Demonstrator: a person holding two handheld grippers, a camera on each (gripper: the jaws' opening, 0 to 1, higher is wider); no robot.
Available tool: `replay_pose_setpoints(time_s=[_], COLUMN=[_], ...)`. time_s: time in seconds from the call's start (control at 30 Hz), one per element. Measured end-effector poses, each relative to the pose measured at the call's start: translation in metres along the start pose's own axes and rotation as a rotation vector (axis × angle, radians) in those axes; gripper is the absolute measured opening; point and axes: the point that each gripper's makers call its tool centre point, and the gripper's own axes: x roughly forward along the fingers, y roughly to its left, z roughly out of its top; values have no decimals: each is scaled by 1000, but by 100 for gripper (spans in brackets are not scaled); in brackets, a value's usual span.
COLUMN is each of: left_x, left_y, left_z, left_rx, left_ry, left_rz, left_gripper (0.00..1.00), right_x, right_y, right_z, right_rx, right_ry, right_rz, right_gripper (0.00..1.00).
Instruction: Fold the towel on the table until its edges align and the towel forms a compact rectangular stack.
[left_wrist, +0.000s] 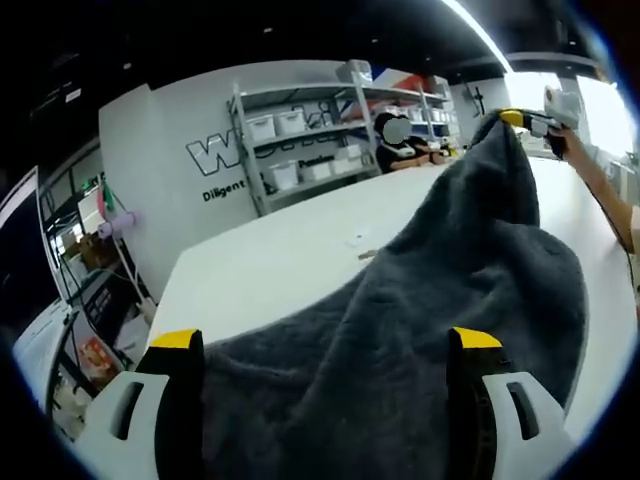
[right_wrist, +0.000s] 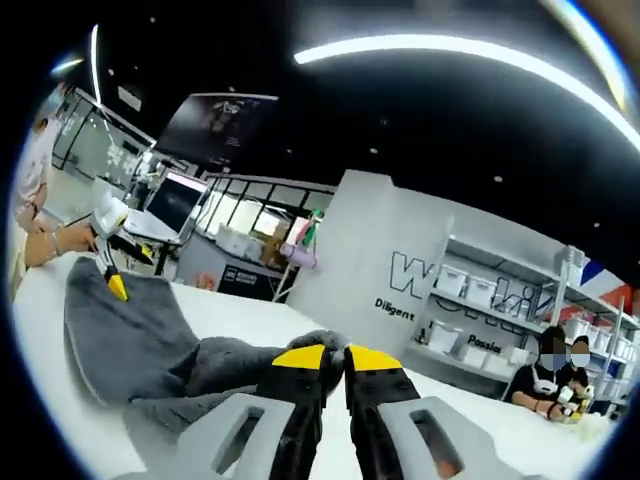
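A dark grey towel (left_wrist: 430, 300) lies on the white table (left_wrist: 270, 260), with one end pulled up into a peak at the far right. My right gripper (left_wrist: 525, 120) holds that peak, a person's arm behind it. In the right gripper view its jaws (right_wrist: 336, 357) are shut on a bunched fold of the towel (right_wrist: 130, 330), which trails down and left across the table (right_wrist: 500, 425). My left gripper (left_wrist: 325, 340) is open, jaws wide apart, with towel spread between and beyond them. In the right gripper view the left gripper (right_wrist: 112, 275) is at the towel's far edge.
Metal shelving with white bins (left_wrist: 300, 130) lines the back wall under large lettering. Seated people (right_wrist: 560, 370) are at the table's far end. A cart with clutter (left_wrist: 100, 230) stands off the left edge. A monitor (right_wrist: 175, 200) sits behind the left hand.
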Motion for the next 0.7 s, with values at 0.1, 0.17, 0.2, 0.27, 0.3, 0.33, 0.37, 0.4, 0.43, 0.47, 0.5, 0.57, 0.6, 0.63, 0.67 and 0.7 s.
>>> replay_pose_setpoints(time_s=[0.1, 0.17, 0.2, 0.27, 0.3, 0.33, 0.37, 0.4, 0.43, 0.47, 0.5, 0.57, 0.6, 0.63, 0.67, 0.7], left_x=[-1, -2, -2, -2, -2, -2, -2, -2, -2, -3, -3, -3, -3, -3, -2, -2], left_y=[-1, -3, -3, -4, -4, -5, -5, -5, -5, -5, -4, -3, -2, -2, -1, -1], left_z=[1, 1, 2, 2, 2, 2, 2, 2, 3, 3, 4, 3, 3, 3, 2, 2], left_rx=[-3, -5, -5, -7, -7, -7, -8, -9, -9, -10, -11, -11, -12, -13, -14, -14], left_ry=[-2, -6, -6, -6, -7, -7, -8, -9, -11, -14, -15, -15, -15, -14, -12, -12], left_rz=[-4, -7, -8, -9, -10, -11, -11, -11, -12, -10, -8, -4, -3, -2, -1, -1], left_gripper=[99, 99, 99, 99, 99, 99, 99, 99, 99, 99, 99, 99, 99, 99, 99, 99], right_x=[6, 10, 12, 21, 25, 31, 34, 38, 45, 51, 56, 66, 70, 75, 80, 82], right_y=[-9, -12, -13, -14, -14, -13, -13, -11, -10, -8, -9, -9, -9, -10, -11, -12], right_z=[18, 28, 31, 37, 37, 36, 36, 34, 29, 21, 16, -2, -10, -23, -36, -46], right_rx=[-51, -92, -114, -176, -202, -246, -259, -287, -335, -388, -426, -489, -505, -522, -539, -549], right_ry=[21, 39, 52, 89, 109, 145, 156, 178, 218, 258, 287, 352, 371, 404, 435, 457], right_rz=[4, 15, 25, 38, 42, 50, 54, 60, 69, 64, 61, 61, 65, 70, 74, 74], right_gripper=[3, 3, 3, 3, 3, 3, 3, 3, 3, 3, 3, 3, 3, 3, 3, 3])
